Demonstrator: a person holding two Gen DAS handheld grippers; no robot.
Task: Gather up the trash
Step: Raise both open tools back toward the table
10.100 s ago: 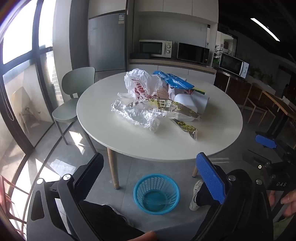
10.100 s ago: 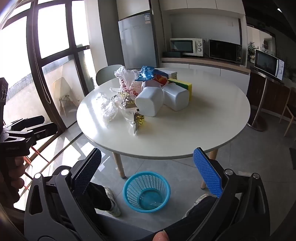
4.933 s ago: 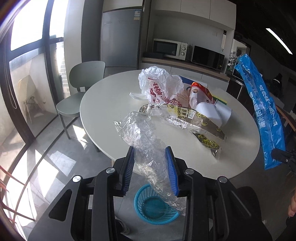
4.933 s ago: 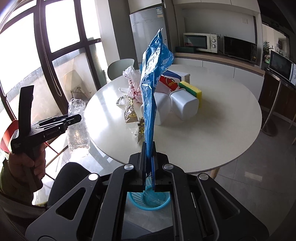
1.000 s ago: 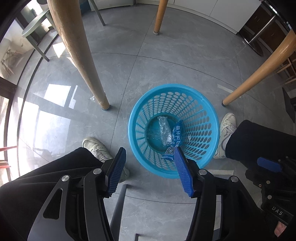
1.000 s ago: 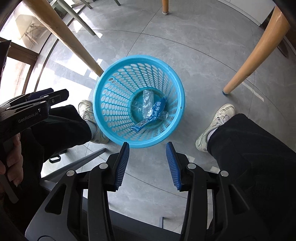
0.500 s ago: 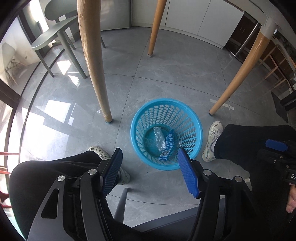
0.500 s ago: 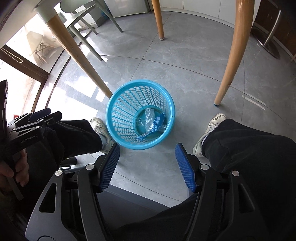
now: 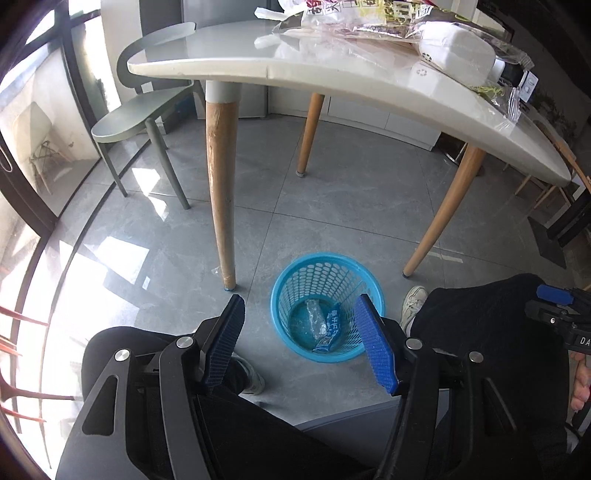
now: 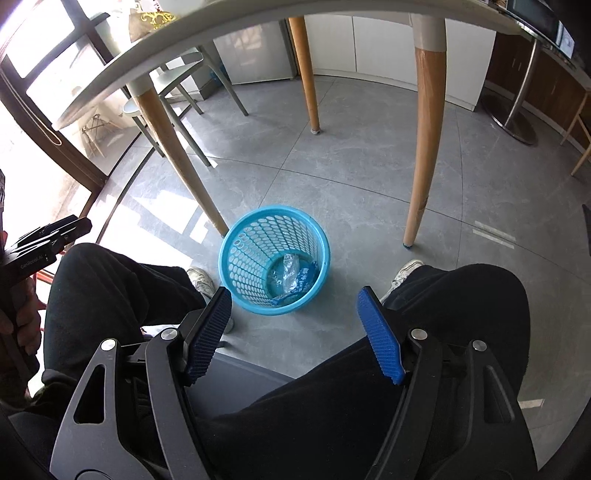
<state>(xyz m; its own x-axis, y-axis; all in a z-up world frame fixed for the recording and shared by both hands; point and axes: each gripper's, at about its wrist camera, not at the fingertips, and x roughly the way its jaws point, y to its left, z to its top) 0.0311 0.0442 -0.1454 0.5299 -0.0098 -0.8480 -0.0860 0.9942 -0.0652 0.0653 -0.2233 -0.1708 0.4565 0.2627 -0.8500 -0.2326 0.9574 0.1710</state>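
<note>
**Back up for more trash**

Both tongs are empty: the left tongs (image 9: 301, 343) stand apart, and the right tongs (image 10: 295, 330) are opening wider. Two wrappers lie in the blue basket (image 9: 282, 295) on the floor. More trash (image 9: 373, 22) waits on the tabletop (image 9: 332, 77). Best to lift clear of the edge and grab one piece at a time.

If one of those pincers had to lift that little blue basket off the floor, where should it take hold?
Best at the top rim of the blue basket, coming straight down from above. It stands upright with its mouth open, so one finger can go inside and one outside the thin perforated wall. The near side of the rim looks easiest, since table legs stand close behind it. The body seems too wide to pinch.
</note>
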